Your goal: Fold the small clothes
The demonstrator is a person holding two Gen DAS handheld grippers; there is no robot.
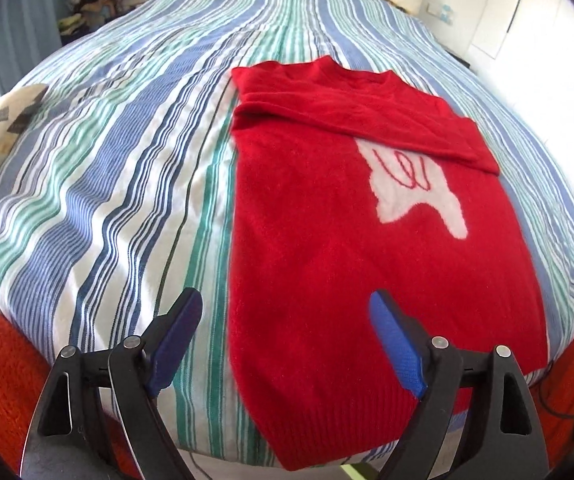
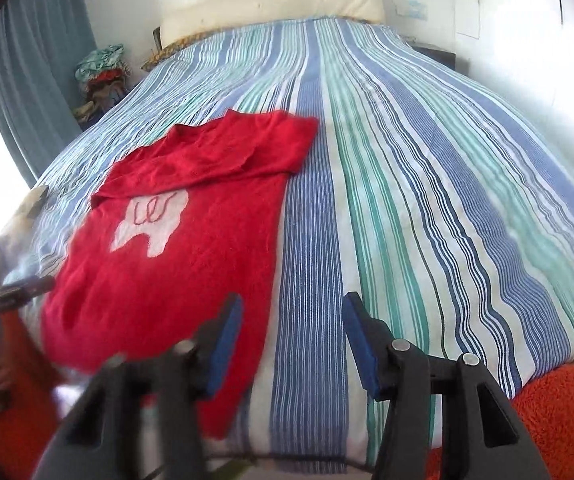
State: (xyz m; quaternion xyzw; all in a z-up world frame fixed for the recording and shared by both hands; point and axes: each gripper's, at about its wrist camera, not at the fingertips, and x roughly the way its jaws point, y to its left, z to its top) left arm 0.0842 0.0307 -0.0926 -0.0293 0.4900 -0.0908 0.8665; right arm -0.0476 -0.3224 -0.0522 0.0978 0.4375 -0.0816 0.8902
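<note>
A small red sweater (image 1: 311,264) with a white patch (image 1: 411,188) lies flat on the striped bedspread (image 1: 119,184). Its sleeve is folded across the chest and its ribbed hem sits at the near bed edge. My left gripper (image 1: 287,340) is open and holds nothing; one finger hovers over the sweater's lower part, the other over the bedspread beside its left edge. In the right wrist view the sweater (image 2: 175,264) lies to the left. My right gripper (image 2: 293,344) is open and holds nothing above a blue stripe, its left finger at the sweater's right edge.
A cream headboard cushion (image 2: 271,4) closes the far end of the bed. A pile of clothes (image 2: 103,72) and a blue curtain (image 2: 39,64) stand at the far left. A patterned cushion (image 1: 3,128) lies on the bed's left side. Orange fuzzy fabric (image 2: 559,404) shows at the near edge.
</note>
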